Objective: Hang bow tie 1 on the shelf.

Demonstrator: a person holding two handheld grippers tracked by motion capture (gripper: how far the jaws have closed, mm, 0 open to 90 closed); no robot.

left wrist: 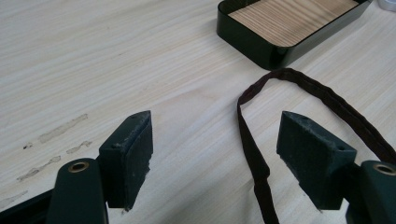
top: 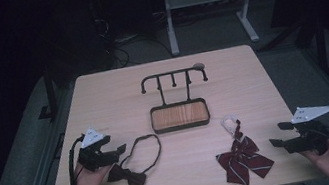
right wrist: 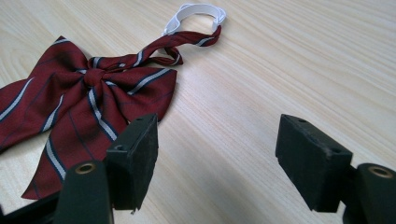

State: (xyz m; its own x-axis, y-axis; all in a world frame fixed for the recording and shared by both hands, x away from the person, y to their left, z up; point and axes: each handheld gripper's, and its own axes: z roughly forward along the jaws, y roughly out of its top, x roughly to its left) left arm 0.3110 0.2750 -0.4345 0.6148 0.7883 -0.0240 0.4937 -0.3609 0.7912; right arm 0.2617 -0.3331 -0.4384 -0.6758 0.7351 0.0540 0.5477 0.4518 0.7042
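A dark brown bow tie (top: 128, 177) with a looped strap (top: 147, 148) lies at the front left of the table. My left gripper (top: 120, 149) is open just left of it; part of the strap (left wrist: 254, 149) runs across the table between its jaws, untouched. At the front right lies a dark red striped bow tie (top: 242, 158) with a white clip (top: 229, 123). My right gripper (top: 277, 135) stands open to the right of it, with bare table between its jaws. In the right gripper view the striped bow tie (right wrist: 79, 100) and the white clip (right wrist: 194, 14) lie ahead to the left.
A black hook stand (top: 173, 78) rises from a black tray with a wooden floor (top: 179, 116) at the table's middle. The tray's corner (left wrist: 275, 46) is ahead of the left gripper. A white desk frame (top: 204, 9) stands on the floor beyond the table.
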